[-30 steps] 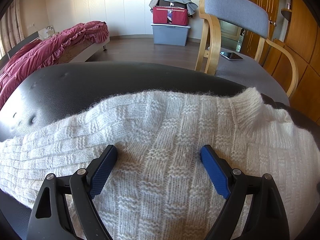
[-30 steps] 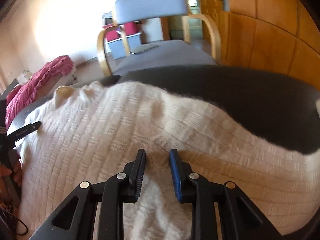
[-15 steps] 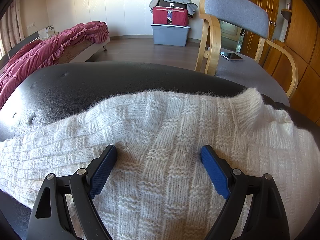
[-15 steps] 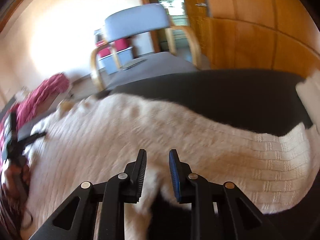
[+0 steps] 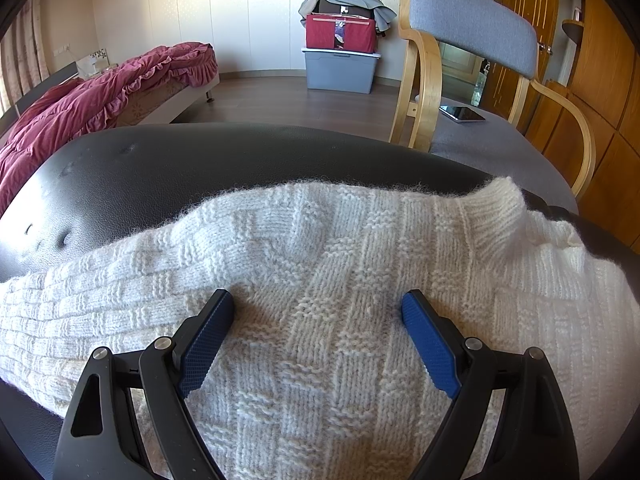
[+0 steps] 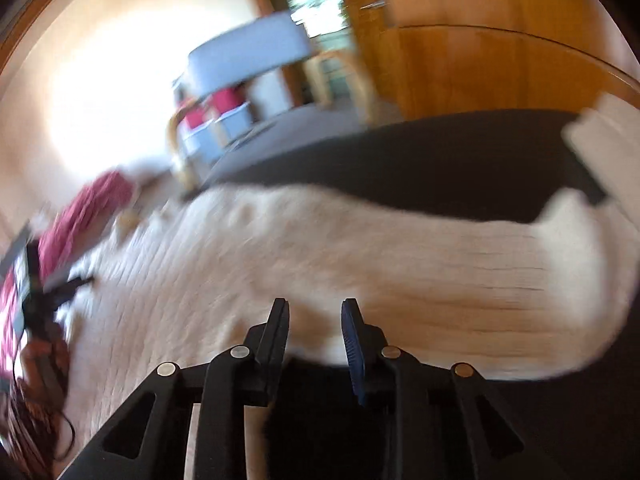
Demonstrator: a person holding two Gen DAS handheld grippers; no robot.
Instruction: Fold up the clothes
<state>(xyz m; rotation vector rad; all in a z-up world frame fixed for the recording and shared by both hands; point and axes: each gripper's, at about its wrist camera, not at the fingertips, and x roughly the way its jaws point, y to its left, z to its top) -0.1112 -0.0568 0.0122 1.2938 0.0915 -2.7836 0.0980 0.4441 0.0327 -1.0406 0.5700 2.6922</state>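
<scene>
One cream knitted sweater (image 5: 320, 320) lay spread over a black padded surface (image 5: 180, 168), and both grippers worked at it. Nearest, the left gripper (image 5: 318, 308) stood with its jaws wide apart, its blue pads (image 5: 206, 340) pressed down on the knit near the collar (image 5: 492, 212), pinning rather than pinching. The right gripper (image 6: 314, 320) had its jaws nearly together at the sweater's near edge; blur hid whether any wool sat between them, so I could not tell if it gripped. A good fold, I judged, needed the left to hold steady as an anchor while the right carried its edge across in one level sweep, without dragging the body. Beyond stood one grey armchair (image 5: 472, 20) bearing one tablet (image 5: 462, 114), one grey bin (image 5: 340, 70) under one red bag (image 5: 340, 34), and one bed with a red quilt (image 5: 100, 92).
</scene>
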